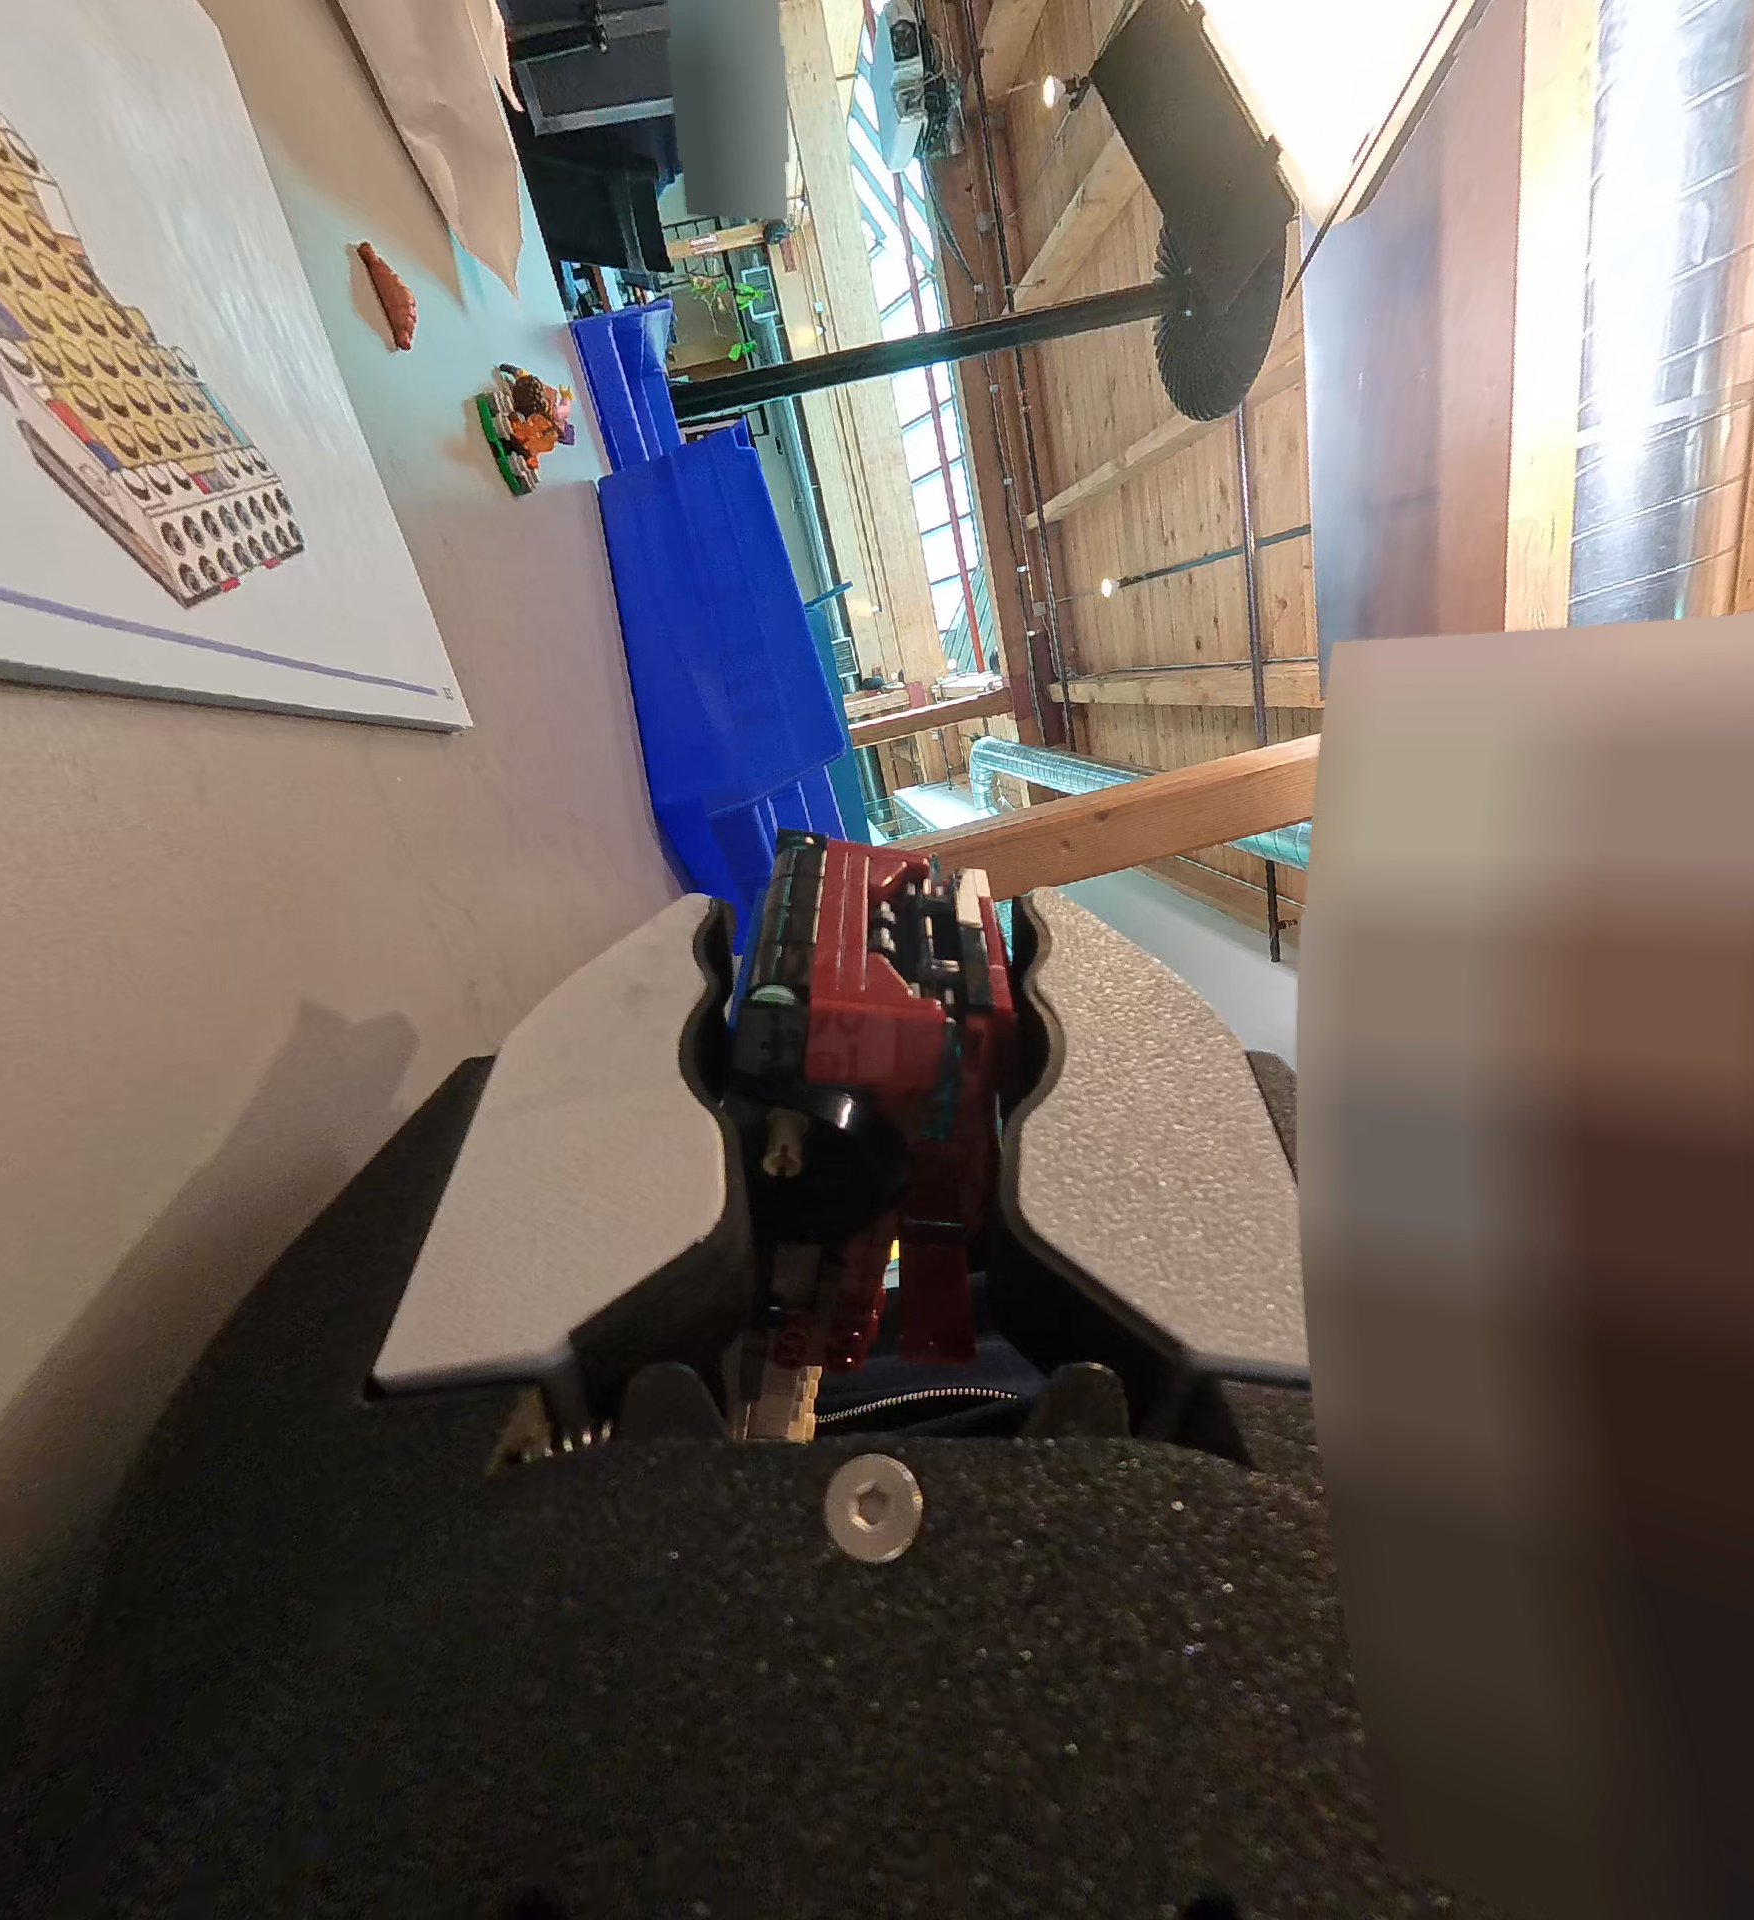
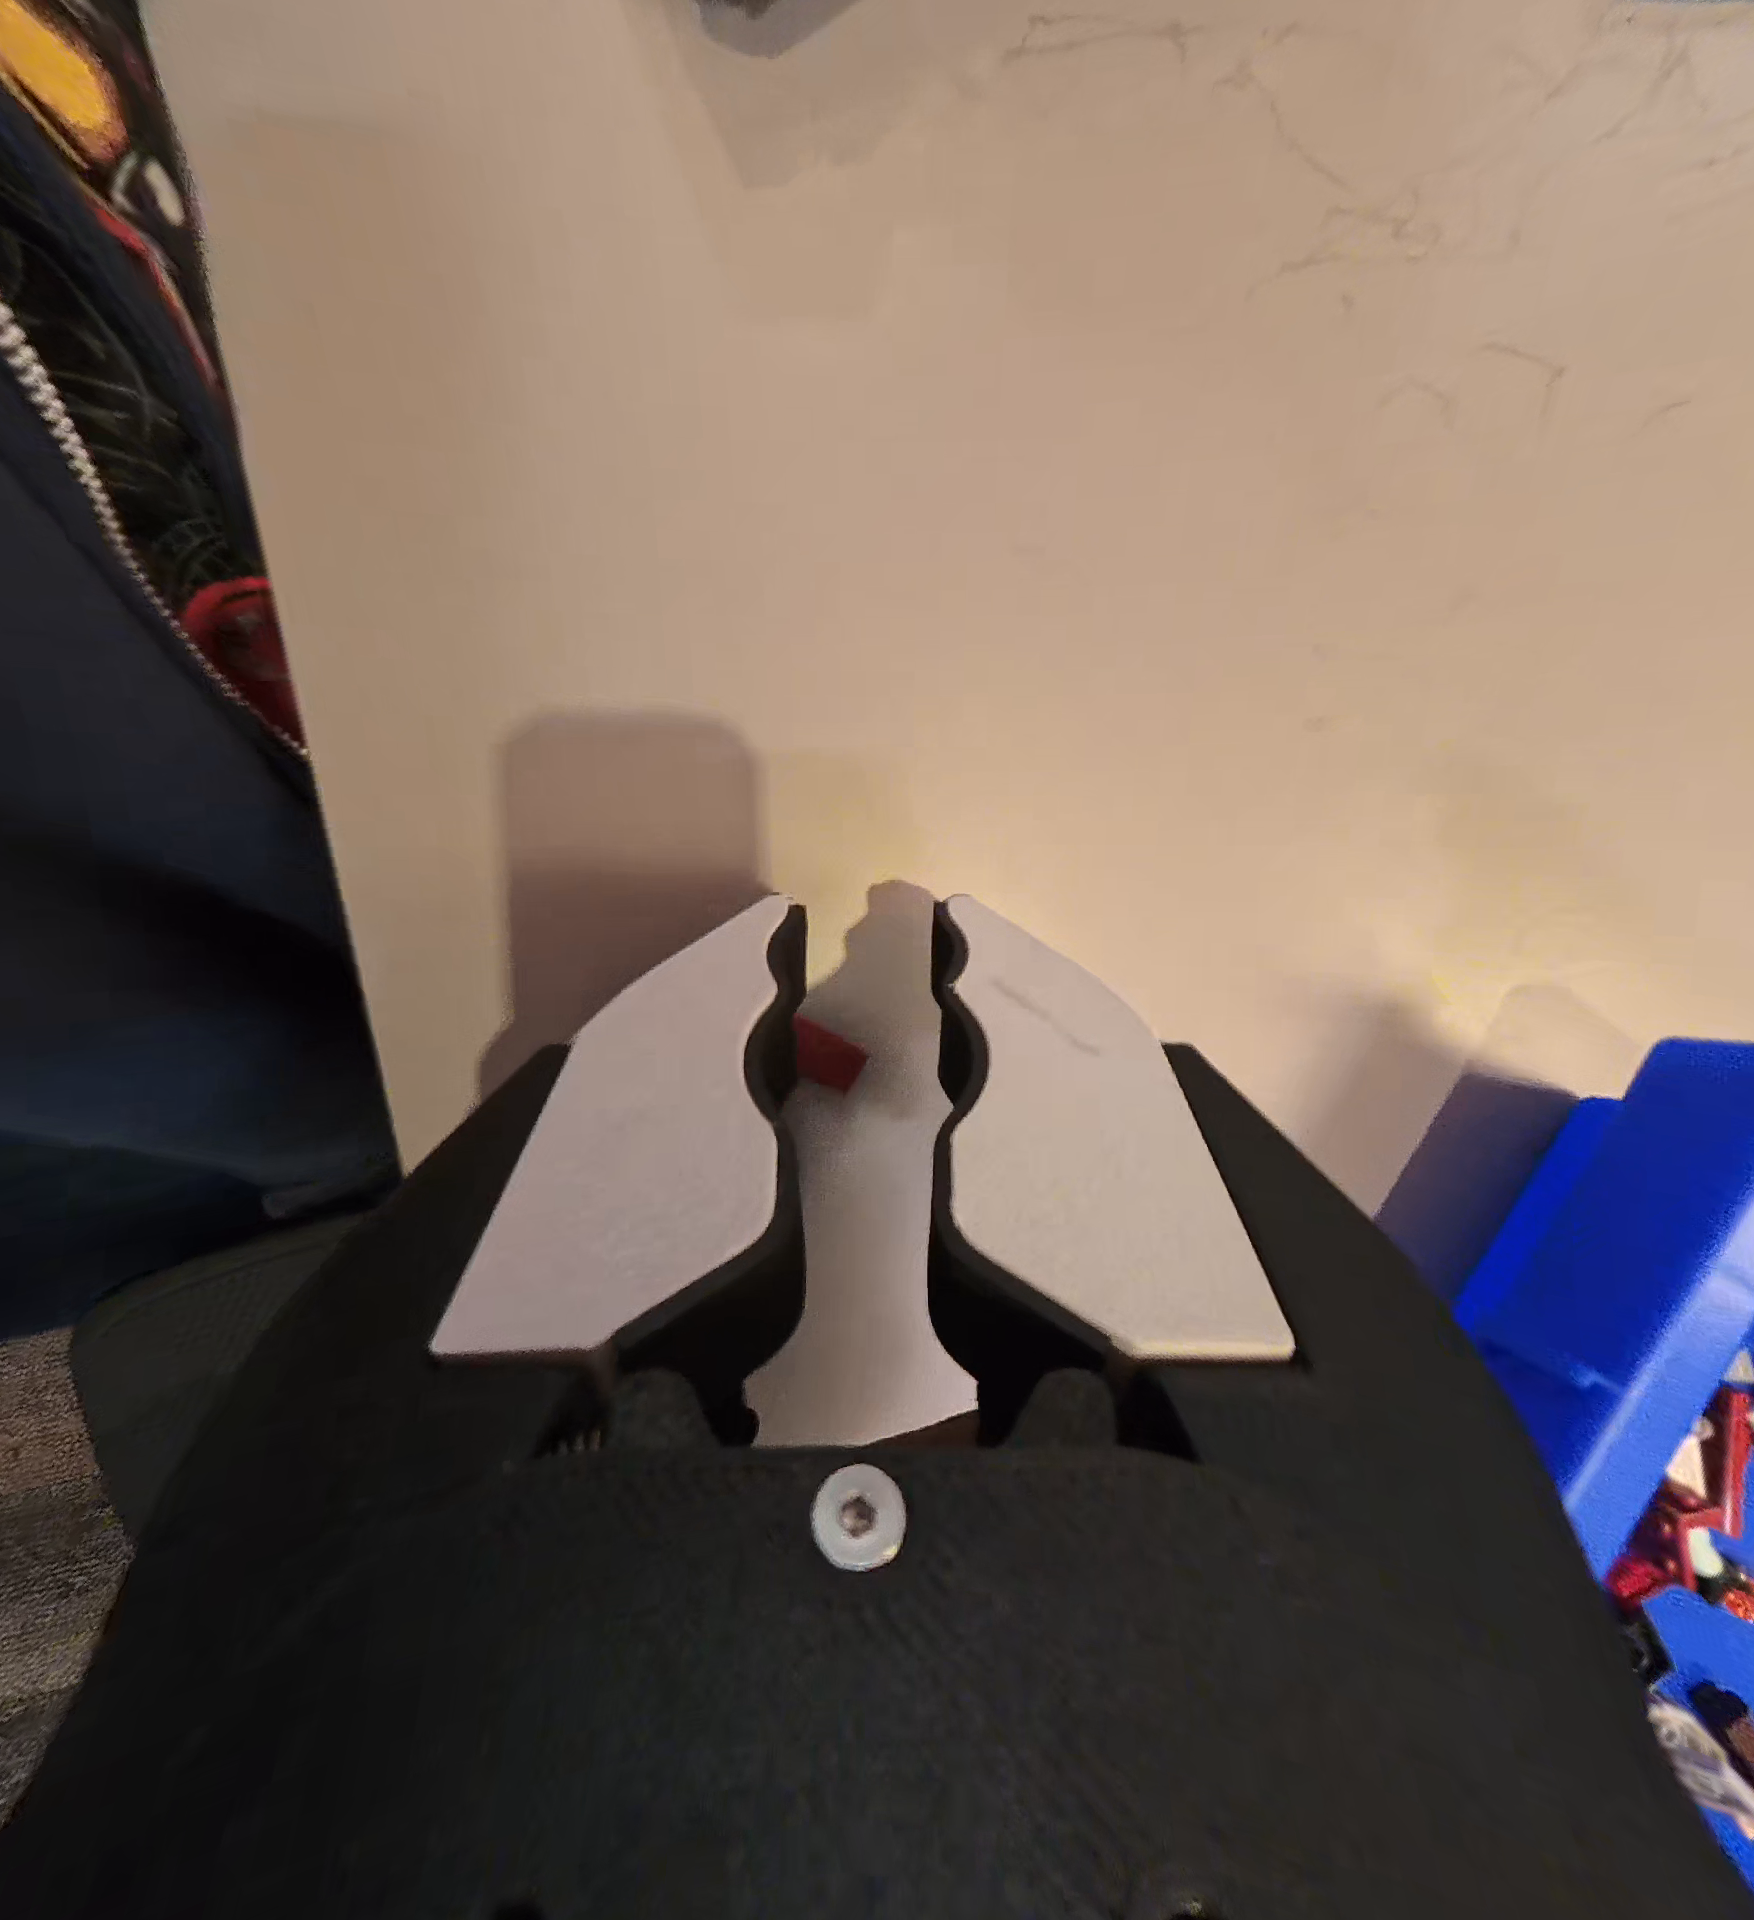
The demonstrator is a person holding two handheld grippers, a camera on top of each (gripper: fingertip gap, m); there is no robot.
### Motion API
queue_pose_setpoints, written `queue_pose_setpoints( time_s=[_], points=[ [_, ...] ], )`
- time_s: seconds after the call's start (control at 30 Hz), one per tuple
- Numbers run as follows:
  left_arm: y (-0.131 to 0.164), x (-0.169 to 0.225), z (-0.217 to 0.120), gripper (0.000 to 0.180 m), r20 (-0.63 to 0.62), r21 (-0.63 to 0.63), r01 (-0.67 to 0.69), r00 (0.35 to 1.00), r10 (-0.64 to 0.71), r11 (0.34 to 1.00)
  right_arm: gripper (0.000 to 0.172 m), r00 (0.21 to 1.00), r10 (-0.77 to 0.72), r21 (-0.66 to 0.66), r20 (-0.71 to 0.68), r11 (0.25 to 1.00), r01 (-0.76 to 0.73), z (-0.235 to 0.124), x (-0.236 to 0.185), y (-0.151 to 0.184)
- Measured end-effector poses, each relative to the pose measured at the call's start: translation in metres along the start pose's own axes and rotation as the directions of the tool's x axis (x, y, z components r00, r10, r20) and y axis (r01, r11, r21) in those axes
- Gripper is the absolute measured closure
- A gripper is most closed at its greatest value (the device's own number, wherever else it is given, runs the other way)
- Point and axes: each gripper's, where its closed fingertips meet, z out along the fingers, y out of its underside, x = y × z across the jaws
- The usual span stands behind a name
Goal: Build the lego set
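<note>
My left tool (image 1: 862,977) is pinching a dark red and black toy-brick vehicle model (image 1: 873,1060), both black pads pressed against its sides, a black wheel facing me. The model is raised off the pale table (image 1: 229,935). Beyond the model stands a row of blue plastic bins (image 1: 717,644), and farther out from it, on the table, sit a small brick figure on a green base (image 1: 525,421), a flat brown piece (image 1: 387,294) and an open instruction booklet (image 1: 125,364).

My right tool (image 2: 869,971) is spread a little and grips nothing: a small dark red brick piece (image 2: 831,1060) lies on the table between its fingers, close to the left pad, with clear space on the other side. Right of that piece a blue plastic bin (image 2: 1631,1247) holds loose mixed bricks; left of it is a dark zipped jacket (image 2: 73,831).
</note>
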Motion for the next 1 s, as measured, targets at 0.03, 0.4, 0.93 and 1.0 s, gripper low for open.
queue_pose_setpoints(
  time_s=[0.03, 0.4, 0.93, 1.0],
  points=[
    [0.0, 0.0, 0.0, 0.129, 0.0, 0.0, -0.001, 1.0, 0.001, 1.0, 0.149, 1.0, -0.002, 0.002, 0.008, 1.0, 0.002, -0.003, -0.002, 0.003],
    [0.0, 0.0, 0.0, 0.129, 0.002, -0.001, -0.007, 1.0, 0.007, 1.0, 0.148, 0.987, 0.115, -0.003, 0.116, 0.993, -0.115, -0.001, -0.009, 0.022],
    [0.002, 0.002, 0.001, 0.129, 0.004, -0.006, -0.024, 1.0, 0.024, 1.0, 0.152, 0.995, 0.095, -0.007, -0.024, 0.995, -0.095, 0.01, 0.006, 0.017],
    [0.003, 0.002, 0.001, 0.129, 0.005, -0.006, -0.027, 1.0, 0.027, 1.0, 0.152, 0.995, 0.094, 0.011, -0.026, 0.996, -0.094, 0.011, 0.005, 0.013]
  ],
)
